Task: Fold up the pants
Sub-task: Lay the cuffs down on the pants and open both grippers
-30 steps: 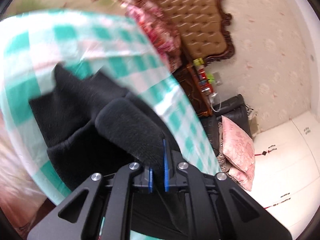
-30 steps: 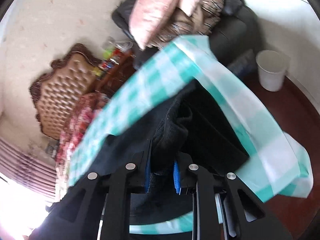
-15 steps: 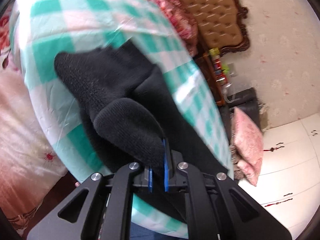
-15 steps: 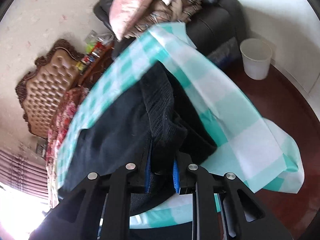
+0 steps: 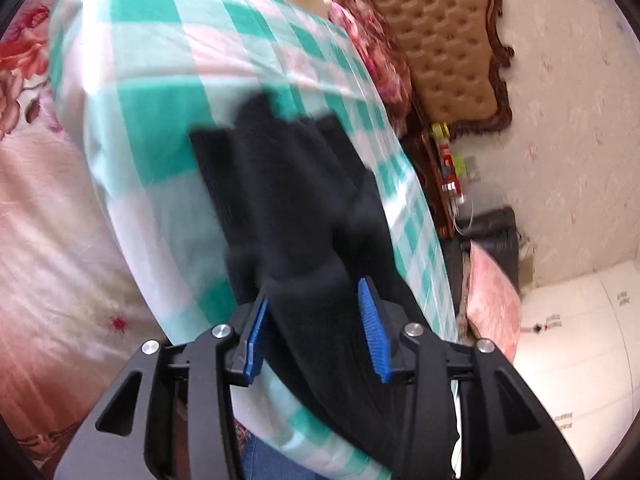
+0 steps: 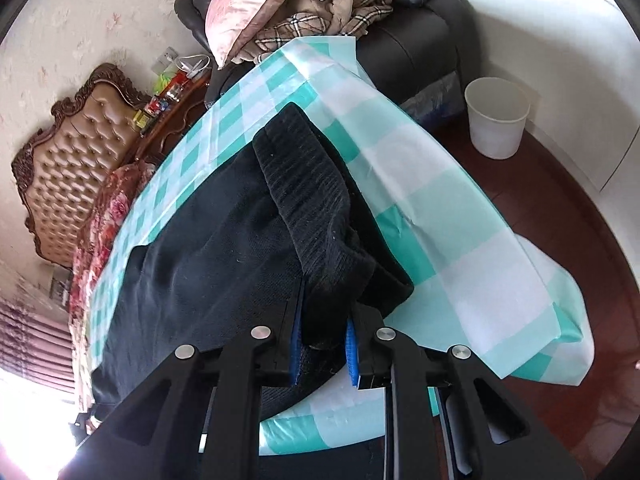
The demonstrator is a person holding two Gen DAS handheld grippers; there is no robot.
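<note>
Pants point(image 5: 288, 208): one pair, black, soft knit with ribbed bands, lying on one green-and-white checked cloth point(image 5: 168, 120) with bare checks on every side. Two claws: left gripper point(image 5: 316, 324) just been opening, blue ridged pads apart with a black fold loose between them; right gripper point(image 6: 322, 344) clamped on a bunched ribbed edge point(image 6: 320, 208). One white bucket point(image 6: 496, 118) well off the cloth's corner.

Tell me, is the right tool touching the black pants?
Touching. The right wrist view shows the right tool shut on a bunched fold of the black pants.
</note>
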